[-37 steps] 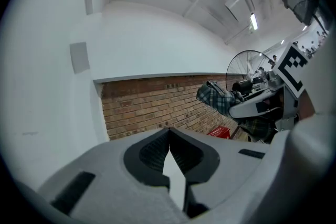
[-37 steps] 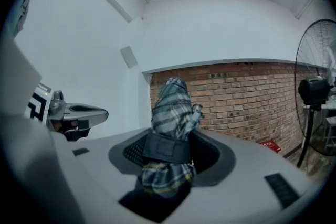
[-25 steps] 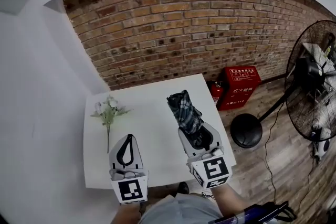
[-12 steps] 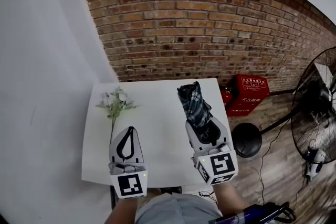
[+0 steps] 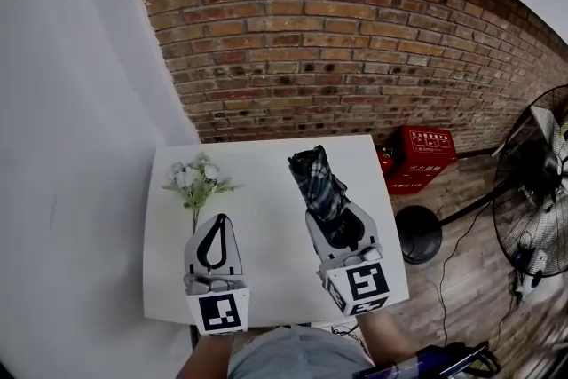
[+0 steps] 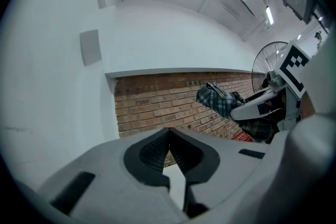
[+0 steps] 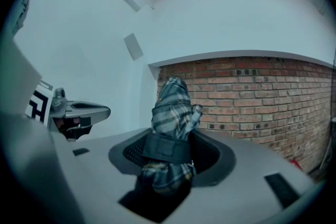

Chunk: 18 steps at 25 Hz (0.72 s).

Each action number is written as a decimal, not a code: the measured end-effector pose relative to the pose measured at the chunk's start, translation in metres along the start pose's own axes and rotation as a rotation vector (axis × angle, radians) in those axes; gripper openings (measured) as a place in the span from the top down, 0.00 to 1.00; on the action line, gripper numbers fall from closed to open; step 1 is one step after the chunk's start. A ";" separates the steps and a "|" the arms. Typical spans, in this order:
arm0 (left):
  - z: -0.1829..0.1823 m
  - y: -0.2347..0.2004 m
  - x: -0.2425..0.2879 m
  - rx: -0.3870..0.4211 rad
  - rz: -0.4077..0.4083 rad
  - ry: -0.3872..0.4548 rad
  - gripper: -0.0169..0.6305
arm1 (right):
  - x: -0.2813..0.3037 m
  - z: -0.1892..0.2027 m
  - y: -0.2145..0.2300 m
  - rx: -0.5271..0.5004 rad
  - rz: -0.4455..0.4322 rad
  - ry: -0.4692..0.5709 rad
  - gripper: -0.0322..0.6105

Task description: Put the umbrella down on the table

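Gripping the folded plaid umbrella [image 5: 316, 179] in the right gripper [image 5: 336, 225], tip toward 11 o'clock over the white table [image 5: 266, 237]; with the left gripper [image 5: 216, 220] at 9 o'clock, pinched closed, empty.

Flower sprig [image 5: 197, 182], brick wall [image 5: 337, 40], red box [image 5: 424, 153], fan [image 5: 525, 191]

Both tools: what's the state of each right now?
Left tool: closed, nothing in it.
Right tool: closed on the folded umbrella.

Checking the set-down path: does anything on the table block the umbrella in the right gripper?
Nothing visible does. The umbrella, held in the right gripper, hangs over bare white table; the flowers lie well to its left, apart from it.
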<state>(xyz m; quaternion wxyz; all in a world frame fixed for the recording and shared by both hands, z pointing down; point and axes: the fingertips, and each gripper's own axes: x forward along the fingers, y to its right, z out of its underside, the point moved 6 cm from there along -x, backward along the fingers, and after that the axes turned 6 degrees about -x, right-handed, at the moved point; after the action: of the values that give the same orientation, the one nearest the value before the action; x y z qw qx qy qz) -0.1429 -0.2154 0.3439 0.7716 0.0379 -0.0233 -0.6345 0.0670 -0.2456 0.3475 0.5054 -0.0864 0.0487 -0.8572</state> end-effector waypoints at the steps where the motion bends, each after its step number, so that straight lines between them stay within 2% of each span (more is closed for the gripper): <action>1: 0.002 -0.002 0.002 -0.003 0.001 -0.004 0.96 | 0.003 0.002 -0.001 0.001 -0.001 -0.007 0.63; 18: 0.034 -0.012 0.020 -0.022 0.029 -0.074 0.96 | 0.023 0.059 -0.014 0.030 -0.013 -0.161 0.62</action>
<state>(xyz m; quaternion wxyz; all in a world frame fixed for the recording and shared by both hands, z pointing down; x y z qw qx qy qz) -0.1538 -0.2384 0.3769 0.7798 0.0056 -0.0456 -0.6244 0.0557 -0.2590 0.4099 0.5034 -0.1476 -0.0056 -0.8513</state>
